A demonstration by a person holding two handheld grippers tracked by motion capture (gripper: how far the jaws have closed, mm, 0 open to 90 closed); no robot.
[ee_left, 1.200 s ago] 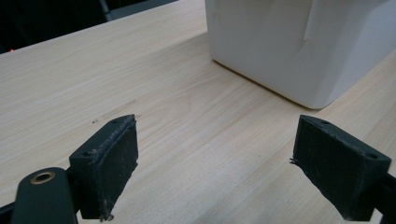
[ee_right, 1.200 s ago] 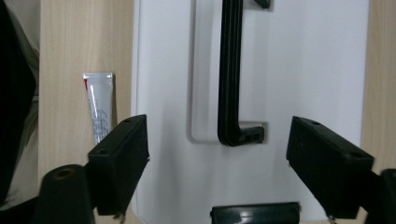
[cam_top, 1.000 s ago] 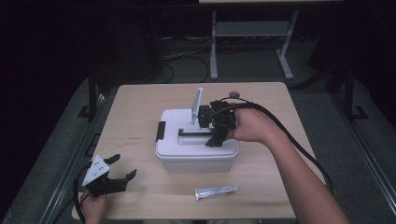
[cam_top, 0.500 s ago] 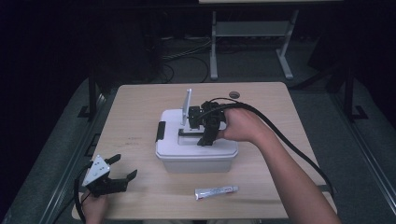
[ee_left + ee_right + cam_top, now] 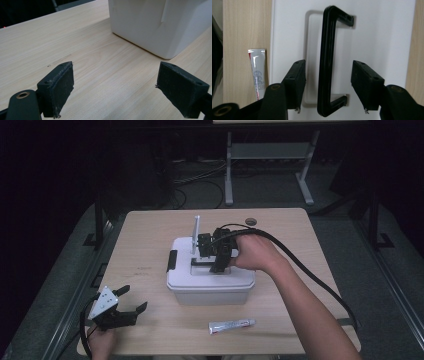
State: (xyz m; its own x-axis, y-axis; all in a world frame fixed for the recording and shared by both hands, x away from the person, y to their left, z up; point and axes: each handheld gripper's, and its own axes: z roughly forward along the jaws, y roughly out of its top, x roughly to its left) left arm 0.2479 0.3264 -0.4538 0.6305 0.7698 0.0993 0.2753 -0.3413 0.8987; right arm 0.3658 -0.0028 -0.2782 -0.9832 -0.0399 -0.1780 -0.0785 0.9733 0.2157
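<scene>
Over the last second the right gripper [image 5: 216, 256] has slid leftward across the lid of the white storage box [image 5: 210, 285], carrying its upright grey plate with it, and now hangs directly over the black carry handle [image 5: 329, 60]. The box sits mid-table; the handle lies flat in its recess on the lid. In the right gripper view the jaws stand apart with the handle bar between them, touching neither pad (a clean straddle, slightly nearer the left pad).

The left gripper [image 5: 122, 307] rests near the front left corner of the wooden table [image 5: 150, 235], jaws wide apart and holding nothing, the box wall just ahead of it in its own view. A small toothpaste-like tube [image 5: 231, 324] lies on the table in front of the box, apart from it.

The step in hand looks like taking hold of the handle. To do it well, lower until the pads sit level with the bar, centre the bar between them, then close squarely on its middle stretch so the box lifts without tipping.
</scene>
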